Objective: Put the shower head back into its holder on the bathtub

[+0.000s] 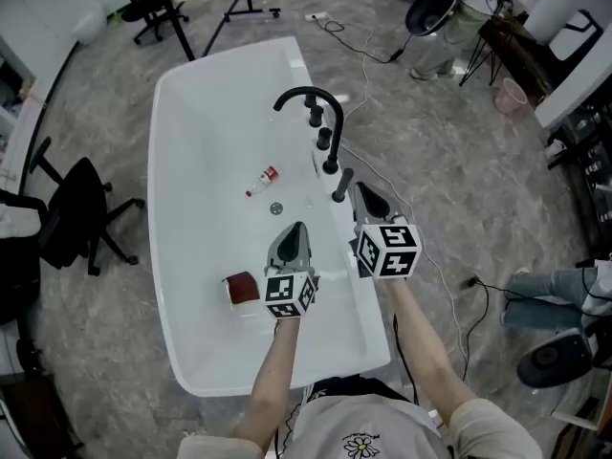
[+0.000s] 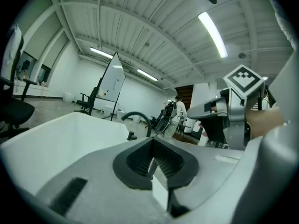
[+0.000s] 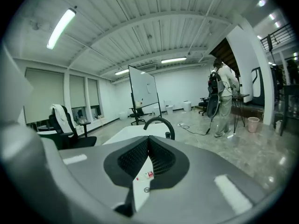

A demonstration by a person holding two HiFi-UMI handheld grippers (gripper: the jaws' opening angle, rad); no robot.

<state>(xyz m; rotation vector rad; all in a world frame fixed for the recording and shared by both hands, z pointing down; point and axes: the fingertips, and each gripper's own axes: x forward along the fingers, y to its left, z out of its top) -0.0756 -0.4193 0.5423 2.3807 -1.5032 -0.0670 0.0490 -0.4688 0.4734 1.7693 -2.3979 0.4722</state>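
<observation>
The white bathtub [image 1: 206, 122] fills the middle of the head view, with a black arched faucet [image 1: 311, 98] and black knobs on its right rim. The black shower head [image 1: 341, 185] stands upright on that rim, just below the knobs. My left gripper [image 1: 292, 233] hovers over the tub's near half, shut and empty. My right gripper [image 1: 369, 200] hovers over the right rim close to the shower head, also shut with nothing in it. In the left gripper view the left gripper [image 2: 152, 158] has its pads together. The right gripper view shows the right gripper [image 3: 148, 158] the same way, pointing at the faucet [image 3: 160, 123].
A small bottle with a red cap [image 1: 262, 181], the drain [image 1: 276, 208] and a dark red object [image 1: 242, 288] lie in the tub. Office chairs [image 1: 75, 213], tripod legs and cables [image 1: 368, 51] stand around it. A person [image 3: 223, 99] stands far off.
</observation>
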